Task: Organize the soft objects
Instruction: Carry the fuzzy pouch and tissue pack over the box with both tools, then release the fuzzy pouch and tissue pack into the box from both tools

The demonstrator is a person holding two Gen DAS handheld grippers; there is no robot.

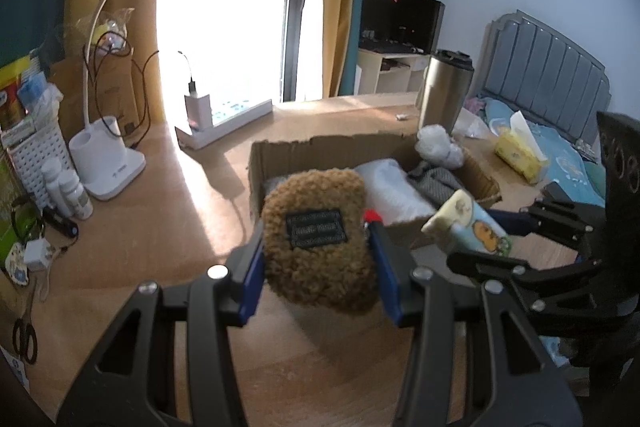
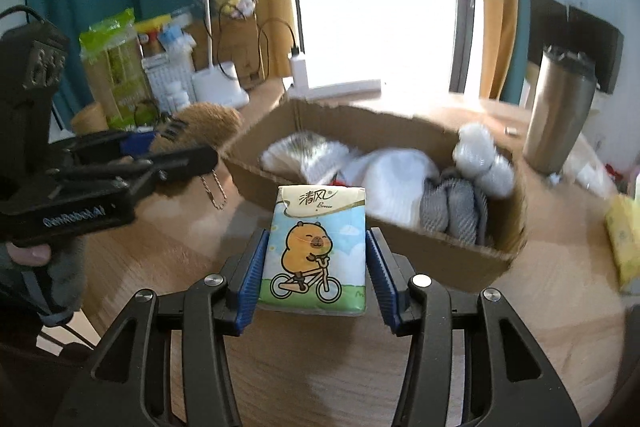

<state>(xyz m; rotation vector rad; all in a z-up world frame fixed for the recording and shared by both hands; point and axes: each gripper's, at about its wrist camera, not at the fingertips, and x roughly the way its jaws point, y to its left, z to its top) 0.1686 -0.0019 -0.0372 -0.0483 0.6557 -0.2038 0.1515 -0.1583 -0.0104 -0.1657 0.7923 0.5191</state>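
Left gripper [image 1: 318, 263] jaws pinched brown plush pouch [image 1: 316, 239]; right gripper [image 2: 316, 267] jaws pinched tissue pack [image 2: 316, 247]. Best lowered gently into cardboard box [image 2: 440, 259] gaps.

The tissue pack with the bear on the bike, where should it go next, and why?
Probably forward and down into the cardboard box. The right gripper holds the tissue pack just short of the box's near wall, and the box already holds other soft things, with some room at the near side.
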